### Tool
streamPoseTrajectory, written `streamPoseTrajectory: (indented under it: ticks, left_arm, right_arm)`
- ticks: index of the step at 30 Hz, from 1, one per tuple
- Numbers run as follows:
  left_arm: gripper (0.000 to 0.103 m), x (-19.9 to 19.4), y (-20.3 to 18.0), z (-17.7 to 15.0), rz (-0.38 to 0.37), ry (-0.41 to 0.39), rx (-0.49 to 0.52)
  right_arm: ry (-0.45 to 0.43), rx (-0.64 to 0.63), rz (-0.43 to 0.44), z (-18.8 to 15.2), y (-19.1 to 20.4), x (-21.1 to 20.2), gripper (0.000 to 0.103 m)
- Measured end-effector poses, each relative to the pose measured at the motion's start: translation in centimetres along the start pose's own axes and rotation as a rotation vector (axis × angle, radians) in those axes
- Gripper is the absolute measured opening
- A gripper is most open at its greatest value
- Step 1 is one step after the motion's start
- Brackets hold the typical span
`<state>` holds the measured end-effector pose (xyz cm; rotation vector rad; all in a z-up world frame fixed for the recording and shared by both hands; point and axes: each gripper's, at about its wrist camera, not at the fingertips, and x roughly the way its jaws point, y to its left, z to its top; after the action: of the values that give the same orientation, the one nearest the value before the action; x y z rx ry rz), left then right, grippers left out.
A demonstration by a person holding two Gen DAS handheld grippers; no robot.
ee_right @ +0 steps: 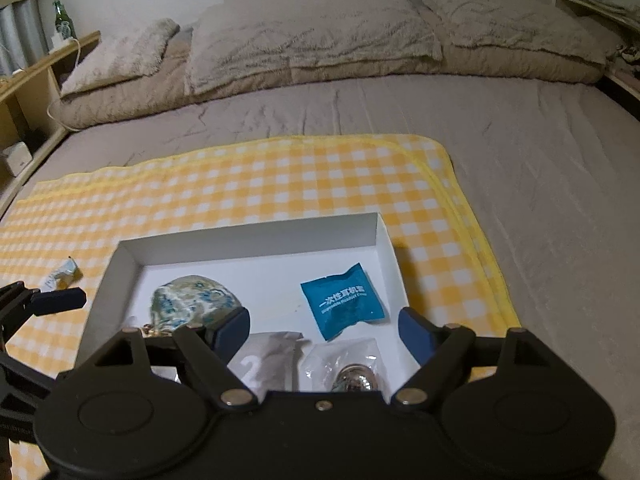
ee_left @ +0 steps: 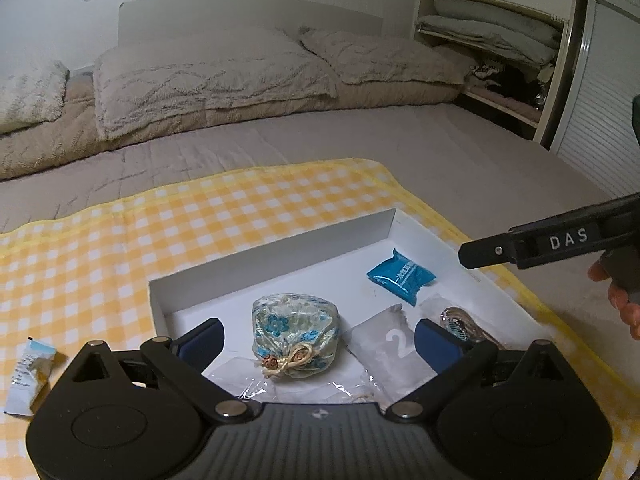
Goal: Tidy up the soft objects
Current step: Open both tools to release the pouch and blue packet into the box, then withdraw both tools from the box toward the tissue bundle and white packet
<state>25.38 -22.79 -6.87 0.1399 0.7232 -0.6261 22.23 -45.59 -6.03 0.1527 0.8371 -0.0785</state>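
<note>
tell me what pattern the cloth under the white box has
The cloth is a yellow and white check with a yellow border, clearest in the right wrist view.

Fluffy pillows (ee_left: 212, 80) at bedhead, green bottle (ee_right: 64, 20) on side shelf (ee_right: 48, 60).

box walls (ee_right: 256, 236) ring pouches, checked cloth (ee_right: 280, 176) open

both wrist cameras look forward and down along their fingers, close above the white box (ee_left: 280, 258) on the yellow checked blanket (ee_left: 100, 248). both views share the box, the blanket and the bed (ee_right: 500, 140) behind.
</note>
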Motion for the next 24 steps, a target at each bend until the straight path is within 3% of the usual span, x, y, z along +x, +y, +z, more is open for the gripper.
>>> streamPoseTrajectory:
  ticks: [24]
  left_arm:
    - [0.103,-6.3,0.7,0.0,0.030,-0.065,-0.060]
  right_arm:
    - [-0.105,-0.062,0.013,-3.5,1.2,-8.0,0.087]
